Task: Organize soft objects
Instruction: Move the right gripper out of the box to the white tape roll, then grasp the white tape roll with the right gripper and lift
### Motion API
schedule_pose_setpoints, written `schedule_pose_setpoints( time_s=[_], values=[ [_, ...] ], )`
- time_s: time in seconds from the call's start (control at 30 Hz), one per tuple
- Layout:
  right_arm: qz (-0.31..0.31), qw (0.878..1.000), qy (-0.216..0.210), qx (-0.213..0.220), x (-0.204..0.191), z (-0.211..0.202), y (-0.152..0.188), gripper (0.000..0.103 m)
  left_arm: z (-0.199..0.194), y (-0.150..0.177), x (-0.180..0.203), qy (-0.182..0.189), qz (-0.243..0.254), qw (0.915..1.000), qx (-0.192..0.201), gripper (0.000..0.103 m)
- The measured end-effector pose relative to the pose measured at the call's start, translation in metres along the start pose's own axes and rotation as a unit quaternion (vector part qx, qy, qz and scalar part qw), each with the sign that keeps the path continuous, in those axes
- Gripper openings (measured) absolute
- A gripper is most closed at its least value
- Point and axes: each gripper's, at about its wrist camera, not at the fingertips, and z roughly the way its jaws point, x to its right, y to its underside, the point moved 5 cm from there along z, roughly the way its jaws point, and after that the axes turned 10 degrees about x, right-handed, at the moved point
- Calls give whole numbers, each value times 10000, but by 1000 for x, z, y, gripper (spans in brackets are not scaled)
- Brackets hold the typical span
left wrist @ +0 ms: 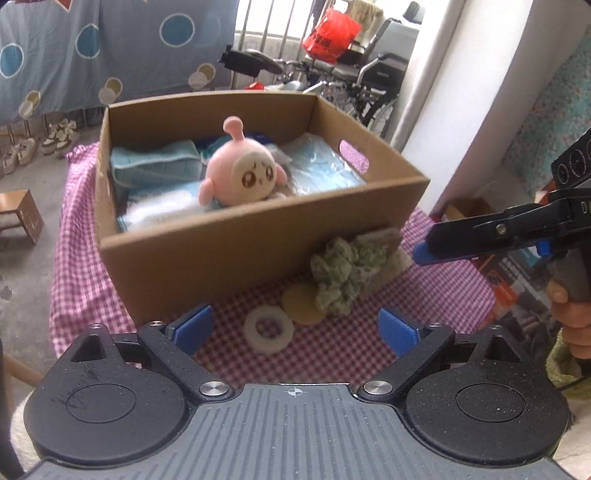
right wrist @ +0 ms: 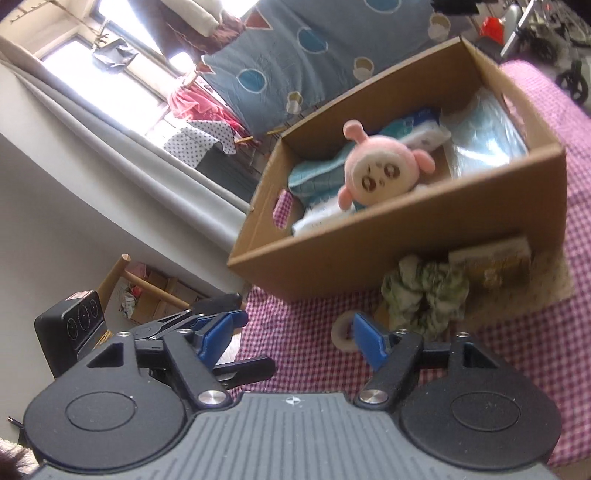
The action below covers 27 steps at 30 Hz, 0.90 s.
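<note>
**Both grippers empty, plush in box, 4 items loose on tabletop**

Left gripper [left wrist: 295, 332]: jaws wide apart, nothing between pads, hovering over pink-check cloth [left wrist: 332, 354] covering tabletop. Below/just ahead of it: white ring [left wrist: 268, 329] flat on cloth, touching yellow round pad [left wrist: 302, 304] beside it.

Right gripper [right wrist: 291, 341]: jaws apart, no contact w/ anything, nothing held. In left wrist view, seen coming in from right edge [left wrist: 424, 251], tip near green-white crumpled cloth [left wrist: 345, 275]. Person's hand [left wrist: 570, 314] on its handle.

Cardboard box [left wrist: 236, 258] open-top, sitting on check cloth, cut-out handle in side wall. Inside: pink plush toy [left wrist: 240, 173] leaning at front wall, face toward cams; light-blue folded cloth [left wrist: 155, 160] at left; clear-wrapped blue packs [left wrist: 321, 166] at right. More blue/white packs under plush, can't ID exactly.

Outside box: crumpled cloth on tabletop against box front wall, near its right corner. Beige-green sponge-like block [right wrist: 491, 258] just behind it, also against wall; type unclear, blurry.

Bkgd: blue circle-pattern sheet [left wrist: 110, 48] hanging, wheelchair [left wrist: 369, 77], red bag [left wrist: 330, 35].
</note>
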Motion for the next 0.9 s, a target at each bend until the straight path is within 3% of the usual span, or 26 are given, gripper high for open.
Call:
schedule_pose_setpoints(
  time_s=[0.1, 0.33, 0.47, 0.63, 0.8, 0.9],
  values=[
    [219, 9992, 220, -241, 13, 29, 20, 61, 22, 22, 1, 9, -39, 9996, -290, 81],
    [425, 9958, 630, -510, 32, 73, 34, 38, 67, 40, -19, 132, -303, 9973, -653, 66],
    [532, 9941, 734, -598, 39, 83, 37, 32, 81, 42, -22, 28, -20, 9976, -696, 60],
    [520, 9924, 886, -674, 43, 91, 38, 29, 89, 50, -20, 10, 366, 9967, -720, 46],
    [193, 9919, 1028, -723, 34, 95, 39, 29, 81, 54, -20, 202, 338, 9961, -788, 44],
    [-85, 9898, 1187, -777, 29, 103, 44, 28, 75, 58, -17, 173, 530, 9952, -808, 48]
  ],
)
